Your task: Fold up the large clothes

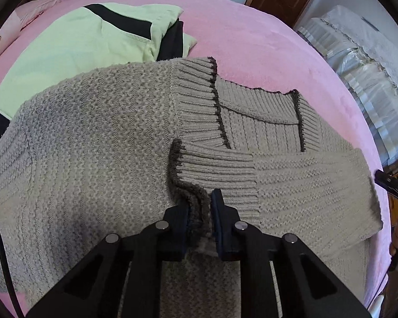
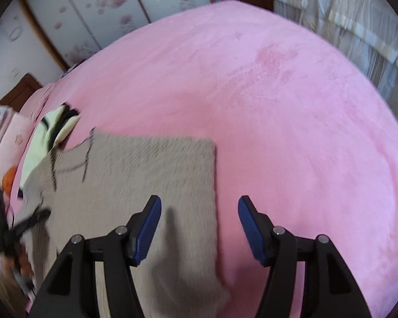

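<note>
A beige knit sweater (image 1: 92,137) with dark trim lies on the pink bed, both sleeves folded across its body. My left gripper (image 1: 200,206) is shut on the dark edge of a sleeve cuff (image 1: 215,169) near the sweater's middle. In the right wrist view the sweater (image 2: 146,169) lies at lower left, its folded edge straight. My right gripper (image 2: 199,212) is open and empty, above the sweater's right edge and the bed. The left gripper (image 2: 18,228) shows blurred at the far left.
The pink bed cover (image 2: 278,106) spreads wide to the right. A pale green and black garment (image 1: 74,42) lies behind the sweater. Pink pillows (image 1: 16,21) sit at the back left. White draped furniture (image 1: 358,61) stands past the bed's right edge.
</note>
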### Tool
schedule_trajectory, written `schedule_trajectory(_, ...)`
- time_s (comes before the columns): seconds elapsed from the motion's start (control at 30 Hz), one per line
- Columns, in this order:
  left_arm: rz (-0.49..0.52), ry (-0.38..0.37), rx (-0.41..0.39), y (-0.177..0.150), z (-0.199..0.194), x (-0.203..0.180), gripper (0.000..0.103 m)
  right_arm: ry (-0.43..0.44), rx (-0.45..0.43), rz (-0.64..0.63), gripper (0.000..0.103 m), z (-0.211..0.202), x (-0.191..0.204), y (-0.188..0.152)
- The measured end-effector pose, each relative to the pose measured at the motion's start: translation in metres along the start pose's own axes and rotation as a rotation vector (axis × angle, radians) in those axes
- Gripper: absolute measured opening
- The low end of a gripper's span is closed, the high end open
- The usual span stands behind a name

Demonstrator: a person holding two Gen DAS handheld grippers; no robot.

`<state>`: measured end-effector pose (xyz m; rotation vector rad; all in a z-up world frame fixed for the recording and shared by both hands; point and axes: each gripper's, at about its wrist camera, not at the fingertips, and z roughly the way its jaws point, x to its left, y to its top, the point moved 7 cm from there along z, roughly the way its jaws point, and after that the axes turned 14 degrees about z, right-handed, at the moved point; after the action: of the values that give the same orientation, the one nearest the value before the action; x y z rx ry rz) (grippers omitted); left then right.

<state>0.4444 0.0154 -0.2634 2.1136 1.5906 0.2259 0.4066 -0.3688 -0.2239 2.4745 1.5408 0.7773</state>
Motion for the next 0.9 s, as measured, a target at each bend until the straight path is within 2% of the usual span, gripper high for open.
schedule_trajectory(0.1, 0.042, 0.01, 0.001, 0.012, 0.0, -0.009, 0.014, -0.022, 0.045, 0.018, 0.06, 0.029, 0.003, 0.011)
schedule_trajectory(0.17, 0.081, 0.042, 0.003, 0.016, 0.0, -0.007, 0.009, -0.049, 0.065, 0.014, 0.06, 0.047, 0.004, 0.01)
schedule_trajectory(0.2, 0.113, 0.073, 0.005, 0.018, 0.001, -0.011, 0.008, -0.057, 0.058, 0.004, 0.054, 0.051, 0.005, 0.01)
schedule_trajectory(0.23, 0.13, 0.092, -0.006, 0.021, 0.001, -0.013, 0.007, -0.055, 0.037, -0.017, 0.04, 0.052, 0.008, 0.01)
schedule_trajectory(0.27, 0.144, 0.114, -0.032, 0.023, -0.002, -0.016, 0.007, -0.039, 0.031, -0.034, 0.018, 0.051, 0.012, 0.009)
schedule_trajectory(0.33, 0.158, 0.142, -0.09, 0.028, -0.008, -0.019, 0.007, -0.048, -0.046, -0.051, 0.015, 0.039, 0.014, 0.012)
schedule_trajectory(0.37, 0.164, 0.162, -0.12, 0.029, -0.008, -0.019, 0.007, -0.055, -0.081, -0.061, 0.014, 0.036, 0.014, 0.013)
schedule_trajectory(0.4, 0.162, 0.173, -0.117, 0.027, -0.005, -0.017, 0.007, -0.074, -0.104, -0.066, 0.014, 0.037, 0.01, 0.013)
schedule_trajectory(0.47, 0.141, 0.174, -0.06, 0.019, 0.017, -0.011, 0.007, -0.095, -0.076, -0.046, 0.015, 0.051, 0.0, 0.007)
schedule_trajectory(0.53, 0.141, 0.179, -0.07, 0.016, 0.024, -0.011, 0.007, -0.1, -0.093, -0.051, 0.016, 0.052, 0.0, 0.006)
schedule_trajectory(0.63, 0.134, 0.178, -0.075, 0.019, 0.021, -0.012, 0.011, -0.132, -0.102, -0.064, 0.032, 0.04, 0.002, 0.007)
schedule_trajectory(0.67, 0.121, 0.171, -0.069, 0.019, 0.016, -0.011, 0.012, -0.152, -0.114, -0.069, 0.038, 0.032, 0.003, 0.008)
schedule_trajectory(0.7, 0.108, 0.179, -0.066, 0.014, 0.004, -0.005, 0.018, -0.161, -0.127, -0.069, 0.039, 0.026, 0.004, 0.009)
schedule_trajectory(0.77, 0.104, 0.251, -0.077, 0.015, -0.018, 0.0, 0.022, -0.156, -0.173, -0.072, 0.039, 0.002, 0.004, 0.007)
schedule_trajectory(0.83, 0.108, 0.264, -0.119, 0.018, -0.04, -0.006, 0.028, -0.116, -0.214, -0.089, 0.039, -0.024, 0.012, 0.0)
schedule_trajectory(0.9, 0.124, 0.238, -0.17, 0.023, -0.057, -0.026, 0.03, -0.052, -0.231, -0.111, 0.039, -0.04, 0.028, -0.012)
